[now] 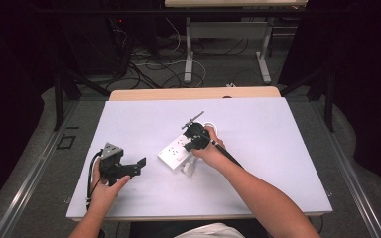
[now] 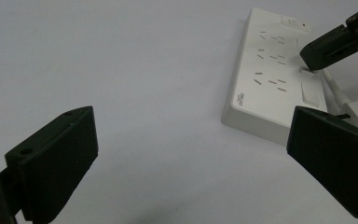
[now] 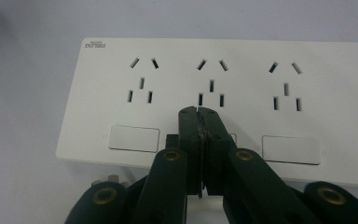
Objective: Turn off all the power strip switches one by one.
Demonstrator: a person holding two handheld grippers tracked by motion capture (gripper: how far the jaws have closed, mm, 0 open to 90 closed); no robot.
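A white power strip (image 1: 174,151) with three socket groups lies on the white table cover (image 1: 258,148), just left of centre. My right gripper (image 1: 191,144) is shut, with nothing between its jaws. Its closed tips (image 3: 199,114) rest on the strip (image 3: 214,60) over the middle switch, between the two outer rocker switches (image 3: 134,138). The left gripper view shows the strip (image 2: 270,88) with the right gripper's tip (image 2: 324,49) on it. My left gripper (image 1: 135,167) lies left of the strip, open and empty (image 2: 193,158), with bare cover between its jaws.
The strip's white cord and plug (image 1: 188,168) lie beside its near end, and more cord curls behind the right hand (image 1: 211,126). A wooden table edge (image 1: 193,93) borders the cover at the back. Beyond it are floor cables and another table's legs (image 1: 188,54).
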